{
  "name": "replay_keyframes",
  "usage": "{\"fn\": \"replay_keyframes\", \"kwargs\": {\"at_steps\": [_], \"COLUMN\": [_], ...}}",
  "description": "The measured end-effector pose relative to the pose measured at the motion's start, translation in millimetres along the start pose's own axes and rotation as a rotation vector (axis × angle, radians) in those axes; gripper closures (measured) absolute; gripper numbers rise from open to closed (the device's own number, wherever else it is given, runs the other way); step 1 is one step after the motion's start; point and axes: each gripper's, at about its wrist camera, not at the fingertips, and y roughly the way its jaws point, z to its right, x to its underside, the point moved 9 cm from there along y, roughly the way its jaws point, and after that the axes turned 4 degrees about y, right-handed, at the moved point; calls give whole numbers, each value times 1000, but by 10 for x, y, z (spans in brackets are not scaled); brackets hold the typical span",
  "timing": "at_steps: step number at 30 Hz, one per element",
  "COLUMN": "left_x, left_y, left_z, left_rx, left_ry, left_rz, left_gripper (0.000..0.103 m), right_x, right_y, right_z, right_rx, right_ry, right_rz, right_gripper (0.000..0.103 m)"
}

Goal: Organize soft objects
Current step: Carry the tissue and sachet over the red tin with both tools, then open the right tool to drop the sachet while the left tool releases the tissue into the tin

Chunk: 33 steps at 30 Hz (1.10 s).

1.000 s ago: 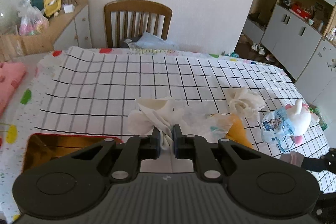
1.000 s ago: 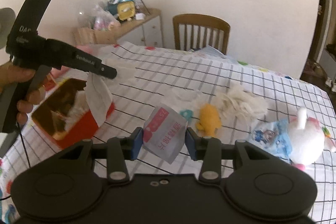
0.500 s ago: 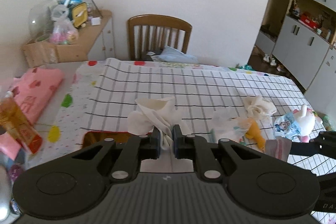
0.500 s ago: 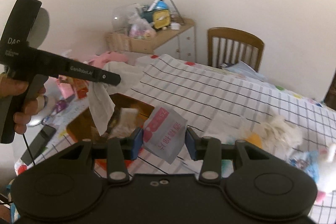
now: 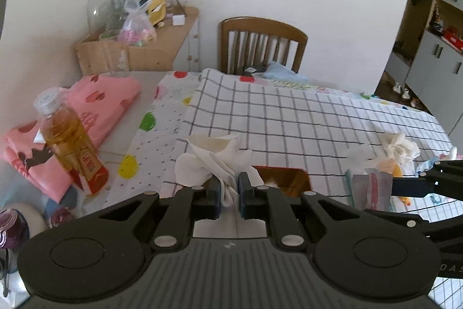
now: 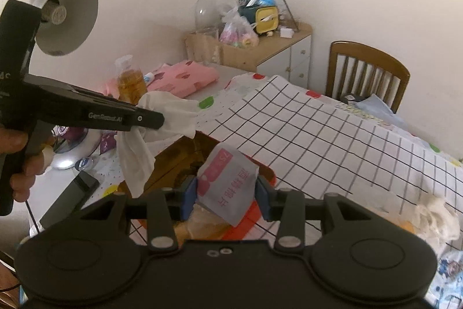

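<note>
Between left gripper (image 5: 229,191) pads, white cloth (image 5: 215,158); apparently above red box (image 5: 285,178).

red box (image 5: 285,178) mostly hidden, lamp (image 6: 68,19) partly hidden

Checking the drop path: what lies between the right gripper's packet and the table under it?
In the right wrist view, the red box, open, sits right under the packet held in the right gripper. Nothing else shows between them.
</note>
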Motion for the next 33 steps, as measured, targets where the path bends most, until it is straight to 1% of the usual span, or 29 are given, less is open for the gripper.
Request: {"fn": "replay_keyframes", "kwargs": {"at_steps": [5,12,18,21,25,33], "left_x": [119,262,442,552,630,729], "left_y": [114,289,495,598,669,825], "left_z": [-132,-175,-175,-120,-40,47], "left_rx": [-9,-7,5,10,22,27], "left_ry": [-14,-12,-9,12,31,50], "left_rz": [-30,-65,-128,-168,-190,-234], "left_gripper": [91,91,91,91,91,91], "right_x": [27,132,281,369,443,523], "right_y": [246,605,850,917,967,1073], "right_z": [-89,-170,-248,-290,-355,-317], "right_rx": [1,7,4,-9,-3,31], "right_ry": [-33,-67,-93,-110,-161,-184], "right_rz": [-38,-114,-176,-206,-221,-241], "right_gripper": [61,61,61,61,61,60]}}
